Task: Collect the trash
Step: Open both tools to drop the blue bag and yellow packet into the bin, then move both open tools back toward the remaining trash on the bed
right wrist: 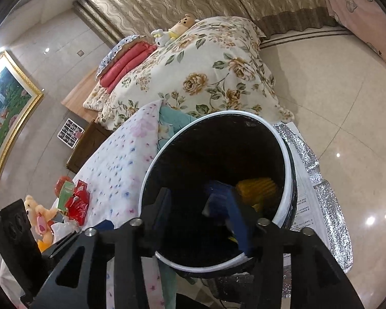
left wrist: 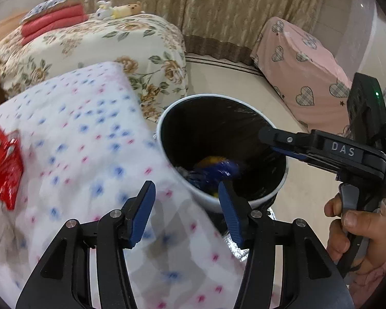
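A white-rimmed trash bin (left wrist: 278,188) with a black liner stands on the floor beside the dotted blanket; it also shows in the right wrist view (right wrist: 287,154). Inside lie a blue wrapper (left wrist: 218,171) and a yellow wrapper (right wrist: 257,186). My left gripper (left wrist: 186,211) is open and empty, over the blanket's edge by the bin. My right gripper (right wrist: 196,221) is open and empty above the bin's mouth; it shows from the side in the left wrist view (left wrist: 270,139). Red snack packets (left wrist: 5,170) lie on the blanket at far left, also in the right wrist view (right wrist: 77,203).
A white blanket with blue and pink dots (left wrist: 85,141) covers the near bed. A floral quilt (left wrist: 103,49) lies behind it. A pink heart-patterned cover (left wrist: 301,67) is at the right. Plush toys (right wrist: 41,219) sit near the red packets. Silver foil matting (right wrist: 321,188) lies on the tiled floor.
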A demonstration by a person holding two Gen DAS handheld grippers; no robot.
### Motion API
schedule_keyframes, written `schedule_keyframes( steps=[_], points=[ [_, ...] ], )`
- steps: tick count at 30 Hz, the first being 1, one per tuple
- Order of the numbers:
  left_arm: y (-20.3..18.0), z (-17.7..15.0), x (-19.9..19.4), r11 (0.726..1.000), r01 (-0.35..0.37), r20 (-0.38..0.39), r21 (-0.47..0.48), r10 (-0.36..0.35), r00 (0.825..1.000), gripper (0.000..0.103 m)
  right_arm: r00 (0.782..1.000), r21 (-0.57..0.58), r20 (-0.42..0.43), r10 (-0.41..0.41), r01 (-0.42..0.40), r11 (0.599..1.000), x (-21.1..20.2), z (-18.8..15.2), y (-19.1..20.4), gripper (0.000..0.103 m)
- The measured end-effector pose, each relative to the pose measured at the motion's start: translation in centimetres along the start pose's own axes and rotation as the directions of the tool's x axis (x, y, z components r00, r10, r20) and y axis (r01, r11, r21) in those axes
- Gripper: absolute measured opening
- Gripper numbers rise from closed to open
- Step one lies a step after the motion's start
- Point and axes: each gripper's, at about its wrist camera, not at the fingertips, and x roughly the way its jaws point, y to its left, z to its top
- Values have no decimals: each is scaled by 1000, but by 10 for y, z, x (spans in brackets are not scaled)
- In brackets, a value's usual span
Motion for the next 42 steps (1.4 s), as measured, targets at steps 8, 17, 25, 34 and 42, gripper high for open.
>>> schedule_keyframes(
  steps=[8,17,25,34,42],
  points=[
    [21,-26,-33,998,-18,51,-65,22,998,57,999,-54,19,30,-28,998,-7,-17,29,80],
    [58,-59,-65,985,-58,72,-164,70,995,60,998,-144,37,57,-51,988,-12,-45,71,89],
    [98,-88,-91,959,-109,88,-260,136,987,60,997,-212,-11,82,-83,974,1,-71,110,89],
    [141,-119,-118,918,-146,101,-367,196,976,60,993,-310,-70,92,-109,945,16,-101,155,91],
    [171,-135,-134,883,-176,107,-435,244,964,61,990,-387,-105,93,-126,913,29,-120,190,98]
  ],
)
